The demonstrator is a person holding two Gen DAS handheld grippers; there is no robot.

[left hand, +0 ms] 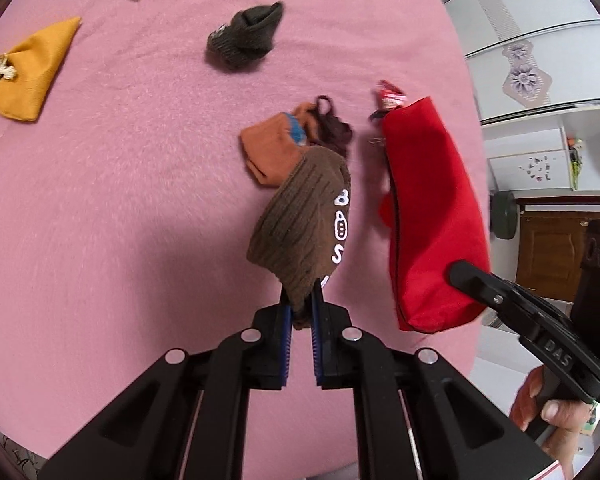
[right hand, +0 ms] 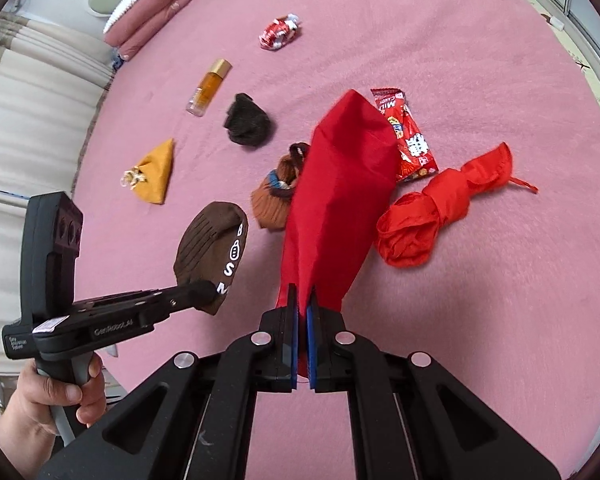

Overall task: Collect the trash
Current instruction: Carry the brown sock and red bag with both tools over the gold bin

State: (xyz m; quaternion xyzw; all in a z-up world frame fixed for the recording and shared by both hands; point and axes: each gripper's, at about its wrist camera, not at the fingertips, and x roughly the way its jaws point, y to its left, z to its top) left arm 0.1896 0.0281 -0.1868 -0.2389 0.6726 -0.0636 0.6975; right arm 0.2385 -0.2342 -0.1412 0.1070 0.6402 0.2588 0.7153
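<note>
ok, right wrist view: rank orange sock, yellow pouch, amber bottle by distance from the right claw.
1. Orange sock, just left of the red bag the right claw holds.
2. Yellow pouch, farther left.
3. Amber bottle, beyond, upper left.

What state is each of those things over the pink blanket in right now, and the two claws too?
Left gripper: shut on brown ribbed sock.
Brown ribbed sock: hanging, lifted.
Right gripper: shut on red fabric pouch.
Red fabric pouch: hanging, lifted.
Dark green sock: crumpled, lying.
Orange sock: bunched, lying.
Yellow drawstring pouch: lying flat.
Amber glass bottle: on its side, capped.
Red candy wrapper: lying flat.
Red knotted cloth: knotted, lying.
</note>
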